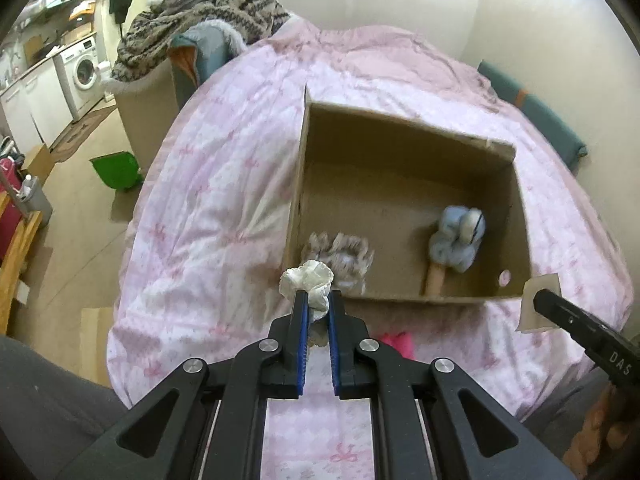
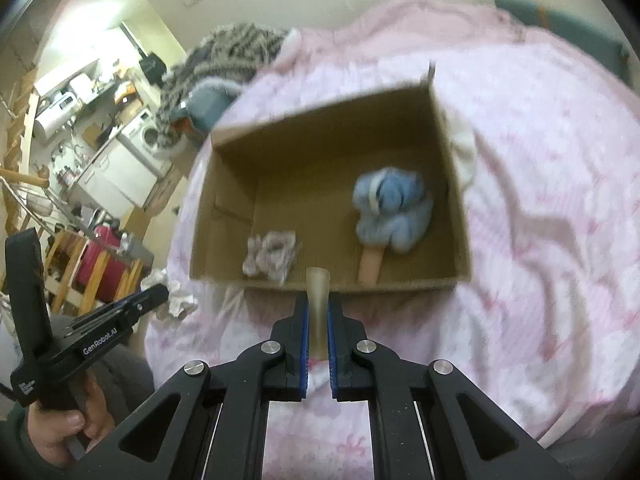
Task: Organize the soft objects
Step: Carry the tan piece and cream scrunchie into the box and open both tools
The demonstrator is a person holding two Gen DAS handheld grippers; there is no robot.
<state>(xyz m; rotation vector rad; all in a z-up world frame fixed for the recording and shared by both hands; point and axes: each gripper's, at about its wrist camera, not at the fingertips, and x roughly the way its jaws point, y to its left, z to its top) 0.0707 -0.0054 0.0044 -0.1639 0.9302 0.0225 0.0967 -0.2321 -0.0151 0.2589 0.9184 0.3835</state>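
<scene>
An open cardboard box (image 1: 400, 120) (image 2: 320, 112) sits on a pink bedspread. Inside it lie a blue plush toy (image 1: 458, 240) (image 2: 390, 210), a crumpled grey-white cloth (image 1: 344, 254) (image 2: 272, 254) and a beige sock-like piece (image 1: 434, 278) (image 2: 370, 266). My left gripper (image 1: 318, 298) is shut on a cream-white crumpled cloth (image 1: 308, 278), held just before the box's near left corner; it shows at the left of the right wrist view (image 2: 160, 292). My right gripper (image 2: 318, 300) is shut on a translucent beige tube-like piece (image 2: 318, 300) at the box's near wall; its tip shows in the left view (image 1: 544, 300).
The pink bedspread (image 1: 224, 184) (image 2: 540, 240) covers the bed. A pile of knitted clothes (image 1: 208, 20) sits on a box beyond the bed's left edge. A green dustpan (image 1: 116, 170) lies on the floor. A pink item (image 1: 396, 342) lies near the left gripper.
</scene>
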